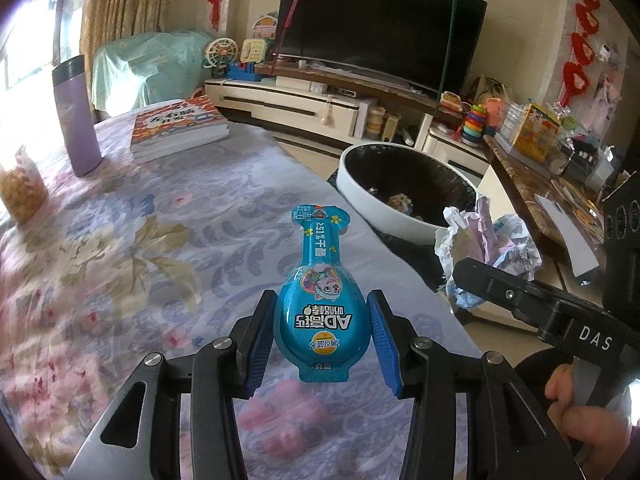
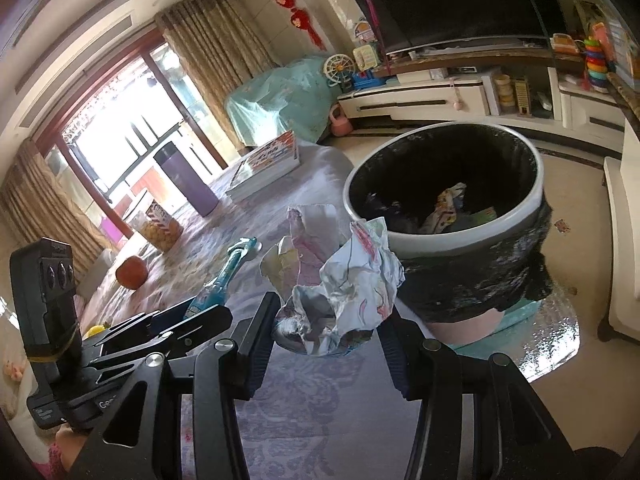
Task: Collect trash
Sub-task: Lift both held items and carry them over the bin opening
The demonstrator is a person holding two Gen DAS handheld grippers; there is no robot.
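Observation:
A blue spoon-shaped snack wrapper [image 1: 322, 296] lies on the floral tablecloth [image 1: 140, 240] between the blue pads of my left gripper [image 1: 322, 320], which is open around its wide end with gaps on both sides. My right gripper [image 2: 326, 328] is shut on a crumpled paper wad [image 2: 340, 276], held at the table's edge close to the bin. The wad also shows in the left wrist view [image 1: 486, 240]. The white bin with a black liner [image 2: 448, 200] stands on the floor beside the table and holds some trash. It also shows in the left wrist view [image 1: 400, 192].
On the table stand a purple flask [image 1: 76, 116], a stack of books [image 1: 178, 128], a snack jar [image 1: 20, 188] and an orange fruit [image 2: 131, 272]. A TV [image 1: 380, 28] on a low cabinet and toy shelves are beyond the bin.

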